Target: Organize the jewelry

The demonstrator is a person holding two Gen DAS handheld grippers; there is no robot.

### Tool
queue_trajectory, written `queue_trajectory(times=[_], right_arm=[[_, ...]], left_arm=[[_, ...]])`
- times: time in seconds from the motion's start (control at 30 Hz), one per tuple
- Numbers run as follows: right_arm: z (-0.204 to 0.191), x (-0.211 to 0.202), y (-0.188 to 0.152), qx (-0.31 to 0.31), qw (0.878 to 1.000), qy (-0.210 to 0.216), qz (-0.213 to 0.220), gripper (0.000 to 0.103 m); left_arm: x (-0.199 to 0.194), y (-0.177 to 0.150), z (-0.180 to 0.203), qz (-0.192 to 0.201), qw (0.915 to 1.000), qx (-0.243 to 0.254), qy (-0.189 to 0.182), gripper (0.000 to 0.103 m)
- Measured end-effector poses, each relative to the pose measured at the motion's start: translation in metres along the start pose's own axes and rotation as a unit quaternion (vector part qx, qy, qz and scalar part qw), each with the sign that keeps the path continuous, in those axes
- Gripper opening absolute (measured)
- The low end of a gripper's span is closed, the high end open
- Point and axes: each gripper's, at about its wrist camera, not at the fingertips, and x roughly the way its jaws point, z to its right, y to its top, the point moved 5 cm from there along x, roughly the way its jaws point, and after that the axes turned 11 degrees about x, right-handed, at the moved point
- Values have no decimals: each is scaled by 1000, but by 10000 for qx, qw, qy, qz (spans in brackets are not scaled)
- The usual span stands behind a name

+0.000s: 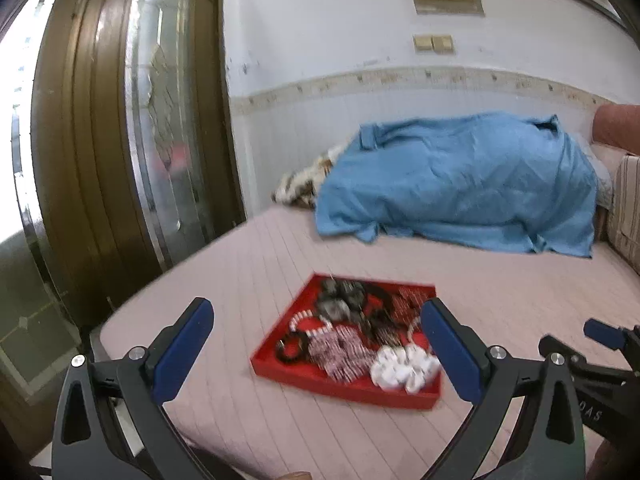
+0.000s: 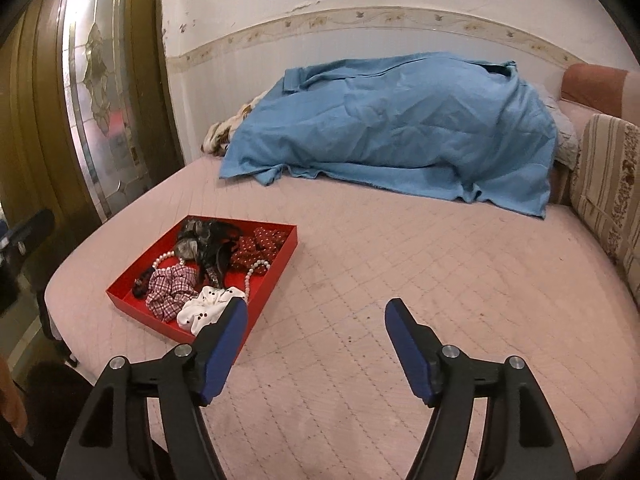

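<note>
Red tray (image 2: pixel 276 276), shallow, square, lay on pink bed (image 2: pixel 400 280) at ten o'clock of right gripper (image 2: pixel 316 312), holding scrunchies, pearl strand (image 2: pixel 250 276). Both right and left gripper (image 1: pixel 316 312) stood wide, empty.

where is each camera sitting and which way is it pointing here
Left wrist: on the left gripper, aimed down across the pink quilted bed at the red tray of hair accessories; right gripper at right edge.
Right wrist: on the right gripper, tray left of its open fingers.
Shared: tray, bed, blue sheet, brown door.
</note>
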Motion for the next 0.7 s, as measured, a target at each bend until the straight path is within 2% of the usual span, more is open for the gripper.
queue_trajectory(times=[0.2,0.47,0.7], right_arm=[[12,-3,-5,67,9999,-105,7,78],[20,-4,-8,66,9995,-314,49,78],[16,-2,-11,-67,9994,-350,43,82]], left_arm=[[10,-16,18,-527,9980,62,-345,103],[17,-29,33,-885,9937,111,-682,103],[24,-36,34,-1051,9916,105,-741,103]])
